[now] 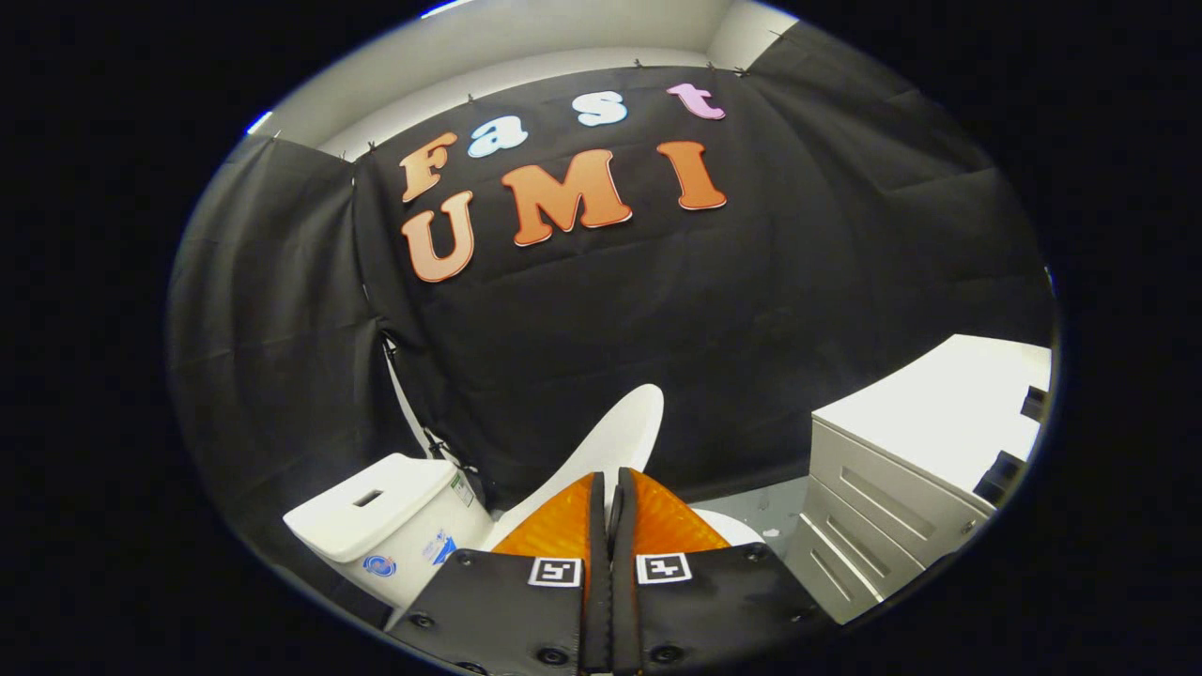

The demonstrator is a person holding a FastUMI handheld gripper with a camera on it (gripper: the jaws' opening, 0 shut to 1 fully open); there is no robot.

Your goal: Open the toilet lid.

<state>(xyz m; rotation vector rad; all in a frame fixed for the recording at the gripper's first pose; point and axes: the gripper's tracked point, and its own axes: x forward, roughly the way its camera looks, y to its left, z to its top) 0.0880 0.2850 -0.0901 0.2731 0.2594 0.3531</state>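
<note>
To the left stands the white toilet tank, close against the black booth wall. The gripper is clenched, its fingers pinching the thin edge of the raised toilet lid, which rises upright just beyond their tips. A white drawer cabinet sits to the right.

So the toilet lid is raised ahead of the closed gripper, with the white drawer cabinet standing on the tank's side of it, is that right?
Not quite: the gripper view shows the drawer cabinet on the side opposite the tank. The toilet lid is raised ahead of the closed gripper.
</note>
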